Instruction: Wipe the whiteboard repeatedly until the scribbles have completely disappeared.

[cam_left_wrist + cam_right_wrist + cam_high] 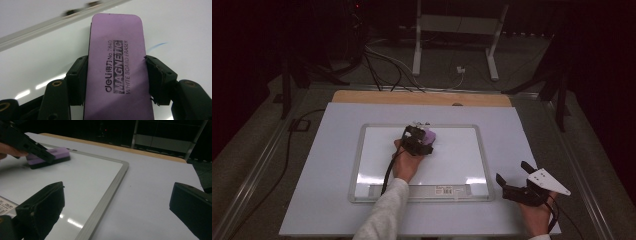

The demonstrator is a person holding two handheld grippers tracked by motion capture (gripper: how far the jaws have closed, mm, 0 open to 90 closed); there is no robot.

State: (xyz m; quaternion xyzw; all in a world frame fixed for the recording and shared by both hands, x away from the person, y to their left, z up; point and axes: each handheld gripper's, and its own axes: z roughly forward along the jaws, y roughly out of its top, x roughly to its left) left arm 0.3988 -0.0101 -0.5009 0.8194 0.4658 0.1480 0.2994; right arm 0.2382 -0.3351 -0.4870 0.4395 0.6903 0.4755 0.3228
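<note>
White tabletop carries a whiteboard (362, 165); left gripper (116, 75) jaws clamp the purple eraser (117, 62), right gripper (117, 205) jaws gape empty.

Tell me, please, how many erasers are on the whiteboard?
1. The purple eraser lies near the whiteboard's far edge, clamped between the left gripper's jaws.

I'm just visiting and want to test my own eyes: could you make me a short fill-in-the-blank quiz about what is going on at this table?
1. The left gripper is clamped on a purple ____ with printed lettering.
2. That eraser rests on the ____ , which has a grey frame.
3. The right gripper stands with its jaws ____ and nothing between them.
4. Beside the eraser a faint ____ pen mark remains on the whiteboard.

Missing words: eraser; whiteboard; open; blue
</note>
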